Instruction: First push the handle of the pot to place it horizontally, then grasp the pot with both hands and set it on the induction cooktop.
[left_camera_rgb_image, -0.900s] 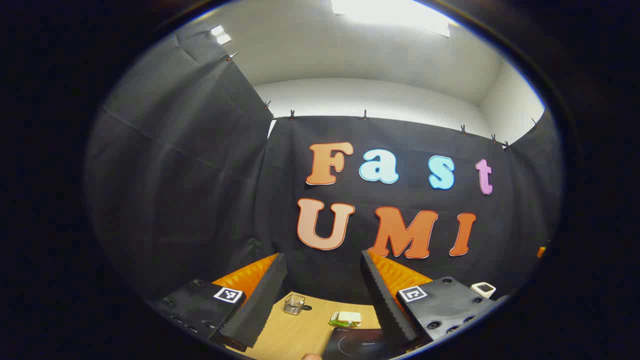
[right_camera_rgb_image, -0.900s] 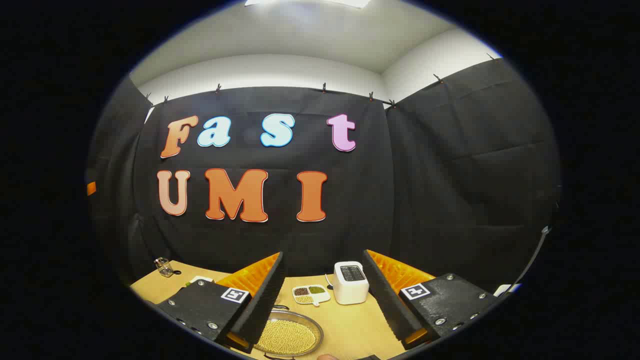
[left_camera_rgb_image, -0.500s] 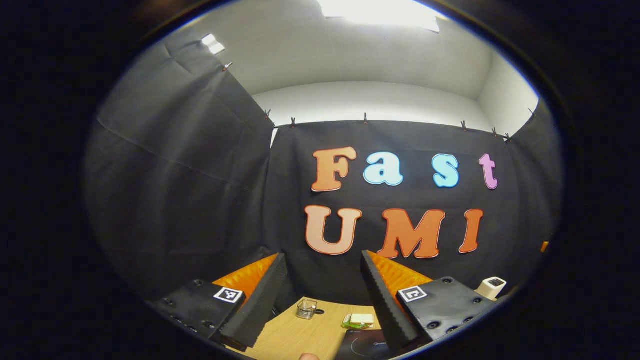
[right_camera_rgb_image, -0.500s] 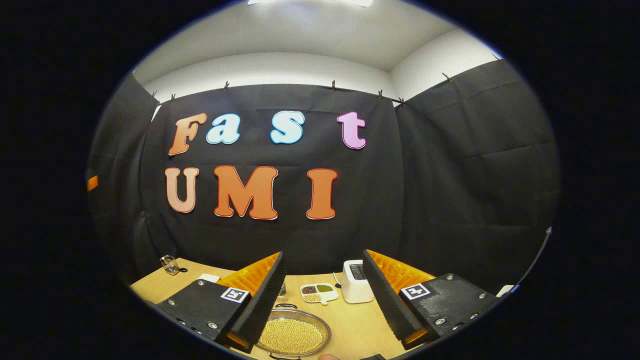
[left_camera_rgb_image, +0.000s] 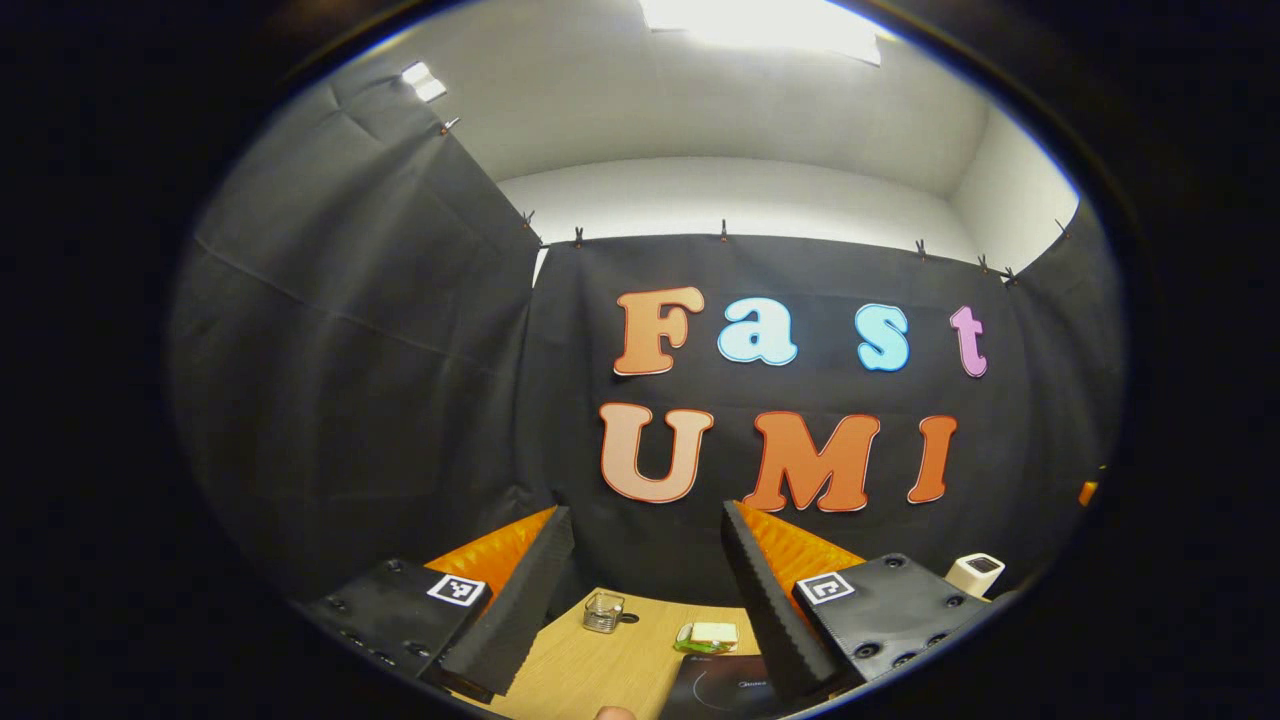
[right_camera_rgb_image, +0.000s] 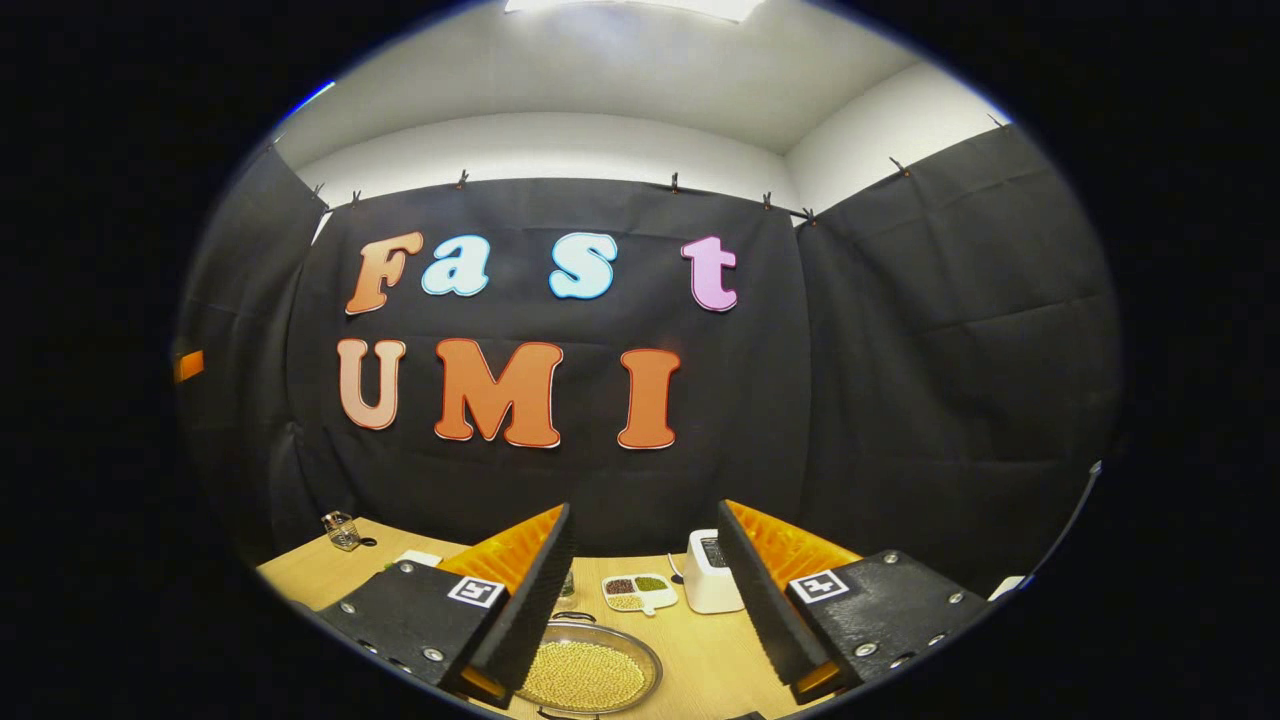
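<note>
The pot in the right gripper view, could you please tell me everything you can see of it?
The pot is a round, shallow, metal-looking vessel with a thin bright rim, filled nearly level with small yellowish grains. It sits upright on the wooden table, low in the right gripper view. The right claw is open above it; the claw's left finger covers the pot's left edge. A dark loop, possibly a handle, shows at its far rim. Nothing visibly grips it.

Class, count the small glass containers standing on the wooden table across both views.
1: the glass container stands at the table's far edge by the wall, also seen far left. Others may be hidden behind the grippers.
</note>
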